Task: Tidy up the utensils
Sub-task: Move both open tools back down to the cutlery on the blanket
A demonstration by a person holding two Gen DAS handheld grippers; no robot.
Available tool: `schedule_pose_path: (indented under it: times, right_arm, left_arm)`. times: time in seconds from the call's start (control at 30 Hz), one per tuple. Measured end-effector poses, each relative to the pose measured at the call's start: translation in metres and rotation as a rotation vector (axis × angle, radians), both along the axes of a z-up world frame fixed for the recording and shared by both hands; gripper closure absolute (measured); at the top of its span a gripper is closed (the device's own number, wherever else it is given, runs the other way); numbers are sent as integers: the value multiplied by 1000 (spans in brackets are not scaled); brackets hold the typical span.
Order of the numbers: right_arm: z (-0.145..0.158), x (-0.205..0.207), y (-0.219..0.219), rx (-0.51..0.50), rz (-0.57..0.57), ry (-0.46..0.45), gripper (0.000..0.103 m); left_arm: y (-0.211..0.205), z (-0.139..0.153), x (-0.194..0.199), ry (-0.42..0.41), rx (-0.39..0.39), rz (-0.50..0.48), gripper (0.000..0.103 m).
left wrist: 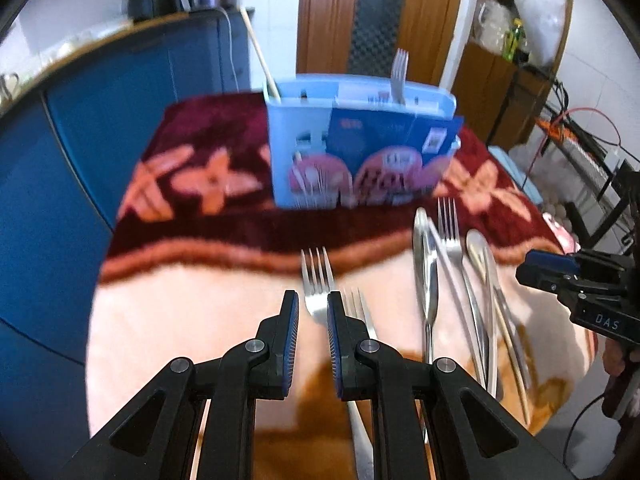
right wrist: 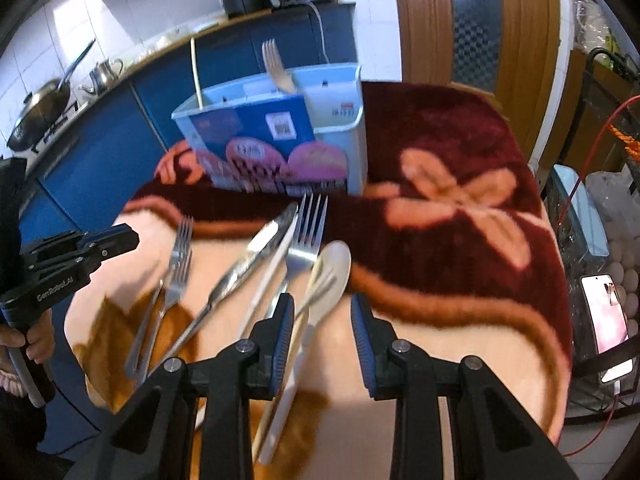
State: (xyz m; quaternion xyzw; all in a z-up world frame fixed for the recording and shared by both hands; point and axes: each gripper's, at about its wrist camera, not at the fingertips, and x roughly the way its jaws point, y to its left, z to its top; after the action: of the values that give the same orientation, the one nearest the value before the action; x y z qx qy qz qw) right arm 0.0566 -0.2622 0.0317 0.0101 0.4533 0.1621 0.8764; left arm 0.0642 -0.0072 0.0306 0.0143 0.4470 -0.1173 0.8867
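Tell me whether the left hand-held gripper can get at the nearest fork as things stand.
Probably yes. The left hand-held gripper stands open right over that fork, nothing lying across it; a second fork sits close beside and might get nudged.

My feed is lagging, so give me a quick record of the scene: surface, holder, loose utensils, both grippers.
surface: table under a floral blanket
holder: blue caddy at the far side, upright, already holding a fork and a pale stick
loose utensils: two forks lying together; beside them a pile with a knife, a fork, a spoon and chopsticks
left gripper: open, above the two forks, holding nothing
right gripper: open, above the spoon, holding nothing
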Motion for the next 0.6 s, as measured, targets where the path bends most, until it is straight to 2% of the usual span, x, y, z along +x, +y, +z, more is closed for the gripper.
schedule_pose_path:
  times: [0.3, 0.5, 0.6]
  right_arm:
    - [-17, 5, -2, 4, 17, 106, 71]
    - [-27, 14, -6, 29, 10, 179, 71]
    - [-31, 17, -7, 48, 9, 211, 71]
  left_arm:
    - [-6, -26, 8, 141, 1, -18, 89]
    - [-3, -36, 15, 210, -63, -10, 88]
    - [-4, -38, 18, 231, -69, -12, 88]
